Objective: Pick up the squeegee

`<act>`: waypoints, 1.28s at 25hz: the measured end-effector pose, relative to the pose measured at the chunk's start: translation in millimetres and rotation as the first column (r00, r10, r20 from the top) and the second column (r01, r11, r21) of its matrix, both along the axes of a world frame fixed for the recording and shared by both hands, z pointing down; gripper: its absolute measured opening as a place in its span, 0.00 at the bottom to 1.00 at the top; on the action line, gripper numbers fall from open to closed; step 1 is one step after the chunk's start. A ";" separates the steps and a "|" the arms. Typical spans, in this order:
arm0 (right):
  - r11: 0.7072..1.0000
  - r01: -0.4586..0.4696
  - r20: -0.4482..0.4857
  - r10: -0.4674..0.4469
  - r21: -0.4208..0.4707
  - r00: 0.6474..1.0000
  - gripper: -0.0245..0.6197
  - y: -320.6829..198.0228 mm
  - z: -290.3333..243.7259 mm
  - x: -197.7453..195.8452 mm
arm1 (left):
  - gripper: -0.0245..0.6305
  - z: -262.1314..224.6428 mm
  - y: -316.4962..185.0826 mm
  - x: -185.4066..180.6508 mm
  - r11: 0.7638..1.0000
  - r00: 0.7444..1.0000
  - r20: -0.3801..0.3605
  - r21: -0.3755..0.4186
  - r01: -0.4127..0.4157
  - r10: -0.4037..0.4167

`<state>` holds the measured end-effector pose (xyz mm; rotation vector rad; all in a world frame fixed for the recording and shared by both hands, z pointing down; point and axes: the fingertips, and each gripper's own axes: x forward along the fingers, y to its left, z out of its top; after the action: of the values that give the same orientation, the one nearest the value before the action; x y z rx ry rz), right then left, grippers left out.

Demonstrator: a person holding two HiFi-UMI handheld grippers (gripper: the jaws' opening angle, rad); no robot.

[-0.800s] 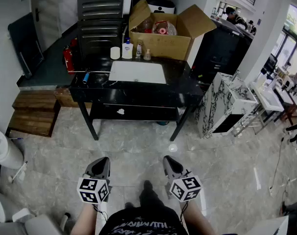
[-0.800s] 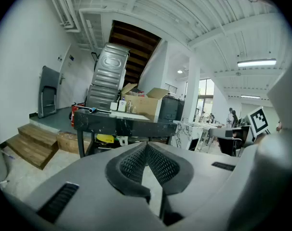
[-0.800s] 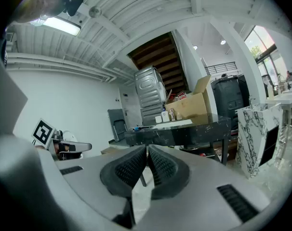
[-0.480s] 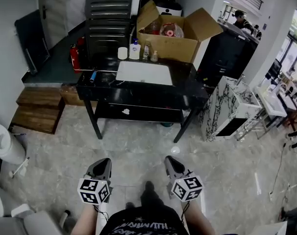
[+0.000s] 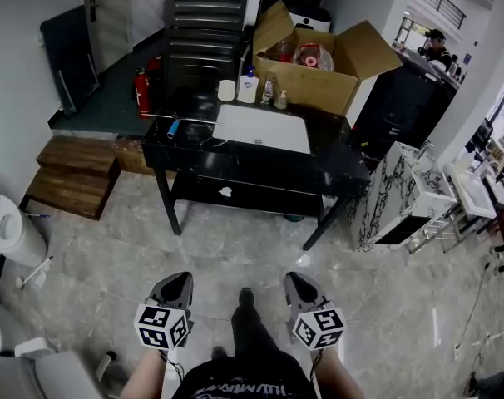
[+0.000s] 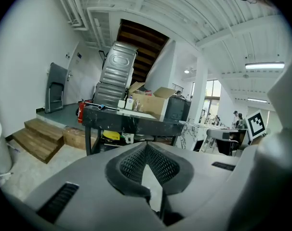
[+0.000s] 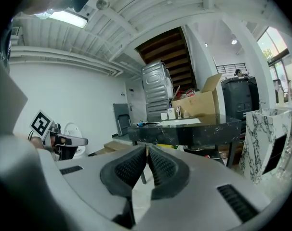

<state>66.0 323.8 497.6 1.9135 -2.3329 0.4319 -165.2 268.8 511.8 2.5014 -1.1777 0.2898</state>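
Observation:
The squeegee (image 5: 171, 126), with a blue handle and a thin metal bar, lies at the left end of the black table (image 5: 235, 163) across the room. It shows small and far in the left gripper view (image 6: 100, 107) and in the right gripper view (image 7: 140, 123). My left gripper (image 5: 175, 282) and right gripper (image 5: 297, 282) hang side by side low in the head view, over the floor and well short of the table. Both point toward the table with jaws shut and nothing between them (image 6: 146, 146) (image 7: 147, 148).
On the table lie a white panel (image 5: 262, 128), small bottles (image 5: 249, 88) and an open cardboard box (image 5: 318, 65). A red fire extinguisher (image 5: 141, 91) and wooden steps (image 5: 71, 173) stand to the left, a marble cabinet (image 5: 393, 194) to the right. Grey tiled floor lies between me and the table.
The table and everything on it have slid down and to the right in the head view as the person steps forward. Both grippers stay shut at the bottom of the view.

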 end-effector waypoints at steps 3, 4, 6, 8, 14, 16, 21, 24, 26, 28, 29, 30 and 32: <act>1.000 0.012 0.033 -0.011 -0.010 0.999 0.11 -24.8 11.2 2.8 | 0.07 8.3 -18.3 1.3 1.000 1.000 0.018 -0.016 0.014 -0.014; 1.000 0.017 0.040 -0.016 -0.017 0.999 0.11 -35.0 15.7 4.2 | 0.07 10.7 -25.9 1.6 1.000 1.000 0.022 -0.022 0.021 -0.021; 0.999 0.027 0.054 -0.026 -0.028 0.998 0.11 -60.2 22.5 8.7 | 0.07 13.5 -45.9 2.3 0.999 0.999 0.027 -0.032 0.041 -0.040; 0.999 0.036 0.061 -0.034 -0.031 0.998 0.11 -91.2 24.9 15.4 | 0.07 14.4 -71.8 3.8 0.997 0.997 0.035 -0.037 0.066 -0.065; 0.999 0.052 0.062 -0.052 -0.006 0.997 0.11 -198.7 19.2 51.4 | 0.07 8.4 -166.3 24.3 0.993 0.993 0.046 -0.023 0.114 -0.113; 0.998 0.067 0.062 -0.067 0.001 0.996 0.11 -234.0 15.3 62.2 | 0.07 3.1 -198.0 31.8 0.991 0.990 0.042 -0.016 0.135 -0.134; 0.993 0.118 0.071 -0.119 0.014 0.990 0.11 -308.3 6.1 82.1 | 0.07 -5.6 -262.4 51.5 0.984 0.983 0.047 -0.016 0.178 -0.177; 0.989 0.146 0.080 -0.146 0.012 0.986 0.11 -342.5 7.5 93.0 | 0.07 -6.3 -291.8 64.2 0.979 0.979 0.045 -0.023 0.202 -0.201; 0.987 0.159 0.087 -0.159 0.009 0.983 0.11 -362.3 9.2 100.2 | 0.07 -5.9 -308.0 72.6 0.977 0.976 0.050 -0.025 0.211 -0.210; 0.984 0.175 0.093 -0.175 0.008 0.980 0.11 -379.2 10.5 105.9 | 0.07 -4.9 -322.7 79.3 0.975 0.974 0.056 -0.026 0.222 -0.221; 0.982 0.186 0.095 -0.186 0.008 0.978 0.11 -386.6 11.2 108.0 | 0.07 -4.7 -329.8 82.0 0.973 0.972 0.056 -0.026 0.231 -0.229; 0.980 0.199 0.094 -0.198 0.007 0.976 0.11 -393.4 11.9 109.7 | 0.07 -4.8 -336.6 84.3 0.970 0.969 0.054 -0.026 0.241 -0.239; 0.974 0.225 0.090 -0.224 0.002 0.970 0.11 -405.2 13.5 112.1 | 0.07 -6.0 -348.2 88.6 0.965 0.964 0.048 -0.025 0.262 -0.261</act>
<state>178.1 -81.4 511.1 1.6313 -2.5620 0.5130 -76.5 -79.4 505.8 2.2885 -1.4905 0.2915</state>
